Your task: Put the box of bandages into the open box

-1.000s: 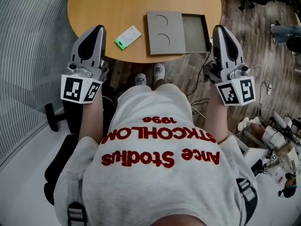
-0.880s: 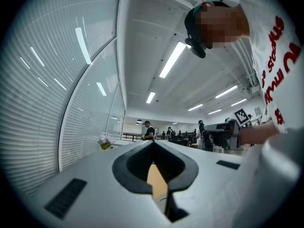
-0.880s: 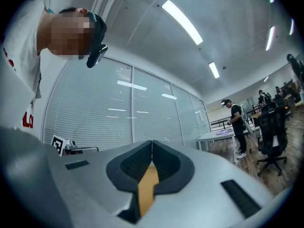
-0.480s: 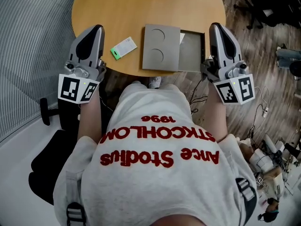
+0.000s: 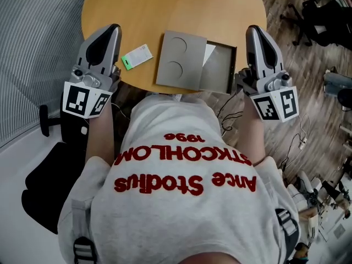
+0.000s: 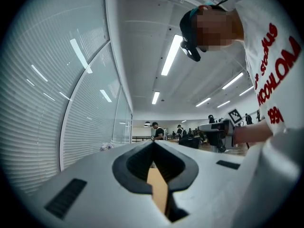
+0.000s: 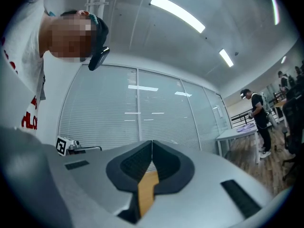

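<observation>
Round wooden table (image 5: pixel 181 10) with open box (image 5: pixel 190 65), plank floor (image 5: pixel 308 114), blinds (image 7: pixel 142 113)

The head view's top edge is cutting off the far side of the round table (image 5: pixel 176 4), and the person's white shirt (image 5: pixel 187 191) is covering part of its near rim. A grey lid (image 5: pixel 179 62) is covering the left part of the open box (image 5: pixel 221 70), and a white thing (image 5: pixel 209 52) is showing only one corner from beneath it. Print on the box of bandages (image 5: pixel 137 56) is coming out too small to read. In that view the left gripper (image 5: pixel 113 29) and right gripper (image 5: pixel 254 31) are hiding the hands holding them. In the left gripper view a tan strip (image 6: pixel 159 194) below the meeting jaws is showing too narrowly to identify, and distant people are appearing too small to make out.
</observation>
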Available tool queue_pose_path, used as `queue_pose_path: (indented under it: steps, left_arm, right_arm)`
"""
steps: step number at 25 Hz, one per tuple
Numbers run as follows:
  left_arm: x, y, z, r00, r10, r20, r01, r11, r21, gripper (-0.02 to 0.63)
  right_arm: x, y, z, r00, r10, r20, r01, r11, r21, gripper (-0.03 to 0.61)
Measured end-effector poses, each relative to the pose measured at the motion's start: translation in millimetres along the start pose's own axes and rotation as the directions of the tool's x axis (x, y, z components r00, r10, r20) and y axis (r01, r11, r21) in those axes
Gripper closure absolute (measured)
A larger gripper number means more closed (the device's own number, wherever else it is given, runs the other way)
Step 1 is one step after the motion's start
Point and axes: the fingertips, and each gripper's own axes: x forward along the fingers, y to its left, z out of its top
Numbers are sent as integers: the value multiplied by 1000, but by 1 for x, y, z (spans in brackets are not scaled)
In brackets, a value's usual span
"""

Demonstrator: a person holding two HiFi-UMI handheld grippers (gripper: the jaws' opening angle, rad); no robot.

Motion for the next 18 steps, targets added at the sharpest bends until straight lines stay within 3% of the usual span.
queue_pose_path:
  steps: [3,10,15,18]
  left_arm:
    - [0,3,1,1000,-10,24,10,1000,-10,609]
    - [10,14,-2,999,-38,0,38,999,-11,611]
    - [7,24,-10,998,-64,-20,63,998,-20,609]
    - [1,30,-23,997,-74,-31,73,996,-46,609]
  right_arm:
    - [5,0,-2,1000,-4,0,4,1000,11,572]
    - [19,12,-4,1000,-10,-13,10,1000,2,572]
    - [27,28,-4,1000,-22,-1,22,995,-96,572]
    - [34,36,-14,1000,-16,-10,15,995,-95,572]
